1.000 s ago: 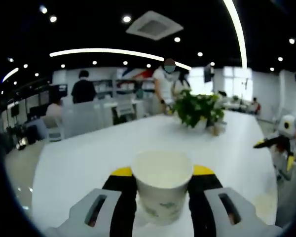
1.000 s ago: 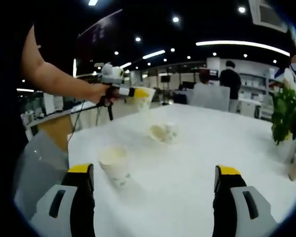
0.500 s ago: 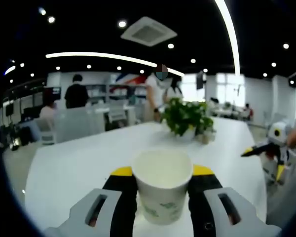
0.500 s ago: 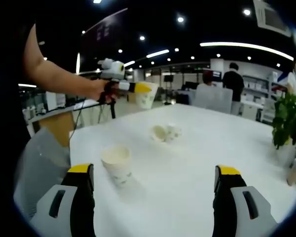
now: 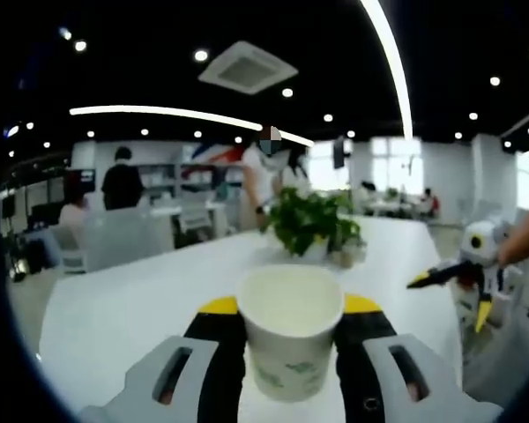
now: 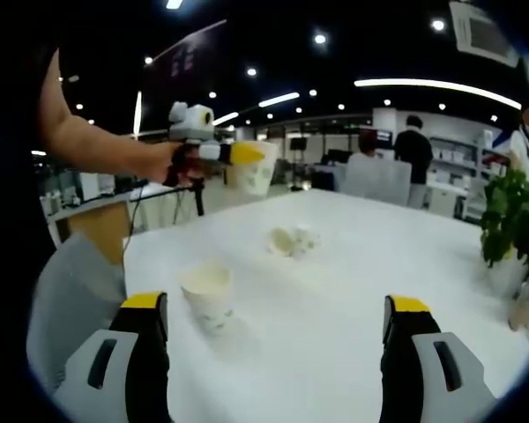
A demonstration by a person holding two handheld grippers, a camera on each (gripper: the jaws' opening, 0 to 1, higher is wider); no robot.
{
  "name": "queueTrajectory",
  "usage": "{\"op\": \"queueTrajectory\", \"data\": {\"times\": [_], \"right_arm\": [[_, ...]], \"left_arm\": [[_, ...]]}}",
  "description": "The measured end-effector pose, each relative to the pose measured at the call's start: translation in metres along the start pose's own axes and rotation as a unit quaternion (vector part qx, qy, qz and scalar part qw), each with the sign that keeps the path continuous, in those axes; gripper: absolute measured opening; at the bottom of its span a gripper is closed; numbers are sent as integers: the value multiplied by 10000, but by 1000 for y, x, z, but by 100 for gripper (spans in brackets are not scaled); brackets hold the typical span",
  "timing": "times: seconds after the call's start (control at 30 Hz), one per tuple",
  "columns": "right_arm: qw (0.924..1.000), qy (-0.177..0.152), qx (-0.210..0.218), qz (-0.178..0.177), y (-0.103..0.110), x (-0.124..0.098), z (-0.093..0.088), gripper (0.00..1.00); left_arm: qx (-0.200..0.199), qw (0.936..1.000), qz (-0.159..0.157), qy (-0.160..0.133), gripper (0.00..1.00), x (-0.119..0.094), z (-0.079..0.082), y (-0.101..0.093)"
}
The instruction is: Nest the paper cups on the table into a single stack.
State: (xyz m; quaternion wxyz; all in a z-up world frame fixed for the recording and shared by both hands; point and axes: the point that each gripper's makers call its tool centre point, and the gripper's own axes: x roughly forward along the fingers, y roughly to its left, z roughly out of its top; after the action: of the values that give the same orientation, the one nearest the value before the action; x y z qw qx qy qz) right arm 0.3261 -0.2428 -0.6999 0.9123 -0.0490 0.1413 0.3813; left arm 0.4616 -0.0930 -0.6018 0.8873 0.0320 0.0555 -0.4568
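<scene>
In the left gripper view, the left hand-held gripper [image 5: 290, 352] pinches a white paper cup [image 5: 290, 339] between its yellow-tipped jaws, mouth up and upright, lifted above the white counter [image 5: 115, 308]. Beyond it a potted plant [image 5: 310, 225] sits on the counter, and people stand further back in the office. At the right edge, the right hand-held gripper [image 5: 441, 275] pokes in, held by a hand.

Over in the right gripper view, the right hand-held gripper's jaws stand spread wide with nothing between them. Ahead and to the left, a second cup [image 6: 207, 298] stands upright on the counter, close to its edge. Farther back, a third cup [image 6: 291, 240] lies tipped on its side, well apart from the upright one. Up high at the left, the person's hand [image 6: 163, 163] carries the left hand-held gripper with its cup in the air, well above the counter. The plant shows at the right edge.
</scene>
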Motion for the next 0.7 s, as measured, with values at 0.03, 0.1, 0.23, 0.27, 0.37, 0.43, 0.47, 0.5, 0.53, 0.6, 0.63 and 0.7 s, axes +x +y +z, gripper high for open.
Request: {"op": "queueTrajectory", "data": {"times": [0.03,0.1,0.23,0.27,0.37,0.43,0.47,0.5,0.53,0.6,0.63,0.7], "right_arm": [[10000,-19,30,-11,-1,-1,0,100],[10000,-41,19,-39,-2,-2,-1,100],[10000,-35,-1,-33,0,-4,-1,100],[10000,-46,-1,-31,0,-5,0,100],[10000,-61,-26,-46,0,-6,1,100],[9999,-79,-36,-55,0,-7,2,100],[9999,-83,-37,-56,0,-8,3,100],[9999,-79,-40,-58,0,-8,2,100],[9999,-78,-42,-59,0,-8,2,100],[9999,-98,-43,-59,0,-9,3,100],[9999,-99,-42,-60,2,-10,2,100],[9999,-114,-32,-61,3,-10,2,100]], "left_arm": [[69,10000,32,-19,37,0,1,-2],[-37,10000,-69,-54,37,-1,1,-9],[-96,9999,-134,-51,37,-3,-1,-22],[-154,9998,-145,-69,37,-3,-1,-24],[-149,9997,-182,-76,38,-6,-2,-33],[-168,9996,-207,-98,38,-7,-1,-39],[-176,9996,-210,-107,38,-8,0,-41],[-181,9995,-214,-134,38,-10,2,-45],[-175,9995,-216,-145,38,-11,2,-47],[-91,9995,-244,-159,38,-13,3,-55],[-88,9995,-253,-169,38,-14,4,-58],[-90,9994,-280,-191,38,-15,4,-63]]}}
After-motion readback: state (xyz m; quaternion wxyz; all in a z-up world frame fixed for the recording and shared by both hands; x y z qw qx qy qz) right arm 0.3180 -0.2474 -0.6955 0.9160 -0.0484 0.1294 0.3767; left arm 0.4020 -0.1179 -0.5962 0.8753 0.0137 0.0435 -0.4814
